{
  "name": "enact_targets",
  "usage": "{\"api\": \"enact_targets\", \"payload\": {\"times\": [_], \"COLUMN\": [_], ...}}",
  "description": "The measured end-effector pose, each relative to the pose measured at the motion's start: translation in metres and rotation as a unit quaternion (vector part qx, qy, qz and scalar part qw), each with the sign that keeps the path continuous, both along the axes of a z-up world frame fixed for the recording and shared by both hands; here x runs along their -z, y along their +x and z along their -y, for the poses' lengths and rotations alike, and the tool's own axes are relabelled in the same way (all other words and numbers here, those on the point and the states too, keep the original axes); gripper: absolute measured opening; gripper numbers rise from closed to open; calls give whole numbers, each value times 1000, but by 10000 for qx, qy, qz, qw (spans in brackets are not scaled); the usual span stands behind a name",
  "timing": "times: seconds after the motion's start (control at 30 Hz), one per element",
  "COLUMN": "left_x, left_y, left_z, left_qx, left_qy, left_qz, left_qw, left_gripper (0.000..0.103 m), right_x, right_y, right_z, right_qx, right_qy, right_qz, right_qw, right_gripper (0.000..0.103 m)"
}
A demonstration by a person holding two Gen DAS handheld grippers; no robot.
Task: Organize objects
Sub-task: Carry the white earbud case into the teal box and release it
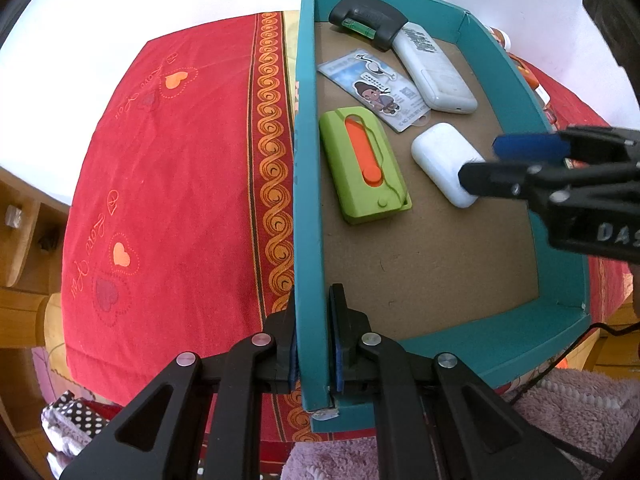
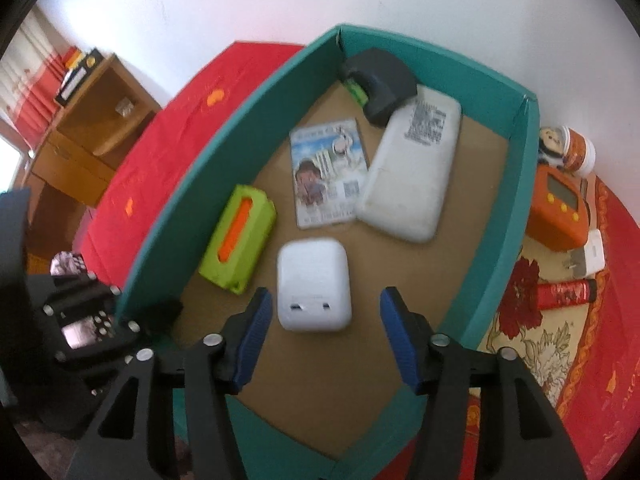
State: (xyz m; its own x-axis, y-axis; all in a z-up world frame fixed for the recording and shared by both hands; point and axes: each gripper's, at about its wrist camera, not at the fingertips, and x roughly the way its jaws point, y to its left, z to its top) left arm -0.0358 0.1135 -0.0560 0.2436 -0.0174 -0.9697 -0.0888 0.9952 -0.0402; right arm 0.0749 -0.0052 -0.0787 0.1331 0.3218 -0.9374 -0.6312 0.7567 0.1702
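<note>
A teal box [image 1: 306,184] with a brown floor sits on a red cloth. My left gripper [image 1: 313,336] is shut on the box's left wall near its front corner. Inside lie a green case with an orange slider [image 1: 362,166], a cartoon card [image 1: 374,88], a white power bank [image 1: 434,68], a black clamp-like object [image 1: 368,20] and a small white case [image 1: 444,162]. My right gripper [image 2: 326,338] is open and empty, just behind the small white case [image 2: 314,284]. It also shows in the left wrist view [image 1: 480,160], above that case.
Outside the box's right wall lie an orange timer [image 2: 558,210], a white jar [image 2: 576,152], a white plug [image 2: 594,256] and a red tube [image 2: 566,294]. A wooden shelf [image 2: 88,140] stands at the left. A pink fluffy cloth [image 1: 560,420] lies in front.
</note>
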Motion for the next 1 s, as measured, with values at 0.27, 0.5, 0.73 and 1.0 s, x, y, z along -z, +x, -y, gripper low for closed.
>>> {"api": "enact_targets", "payload": {"times": [0.27, 0.5, 0.73, 1.0], "left_x": [2, 2, 2, 2], "left_y": [-1, -1, -1, -1], "left_z": [-1, 0, 0, 1], "left_qx": [-6, -3, -5, -6], "left_qy": [10, 14, 16, 15], "left_qz": [16, 14, 10, 12], "left_qw": [10000, 10000, 10000, 10000], "left_gripper": [12, 12, 12, 12], "right_x": [4, 6, 1, -30], "right_y": [0, -1, 1, 3], "right_z": [-10, -16, -14, 20], "right_qx": [-76, -65, 13, 278], "right_qy": [66, 267, 363, 572], "right_qz": [-46, -200, -207, 83], "right_qw": [9999, 9994, 9991, 9979], "right_gripper": [38, 38, 38, 49]}}
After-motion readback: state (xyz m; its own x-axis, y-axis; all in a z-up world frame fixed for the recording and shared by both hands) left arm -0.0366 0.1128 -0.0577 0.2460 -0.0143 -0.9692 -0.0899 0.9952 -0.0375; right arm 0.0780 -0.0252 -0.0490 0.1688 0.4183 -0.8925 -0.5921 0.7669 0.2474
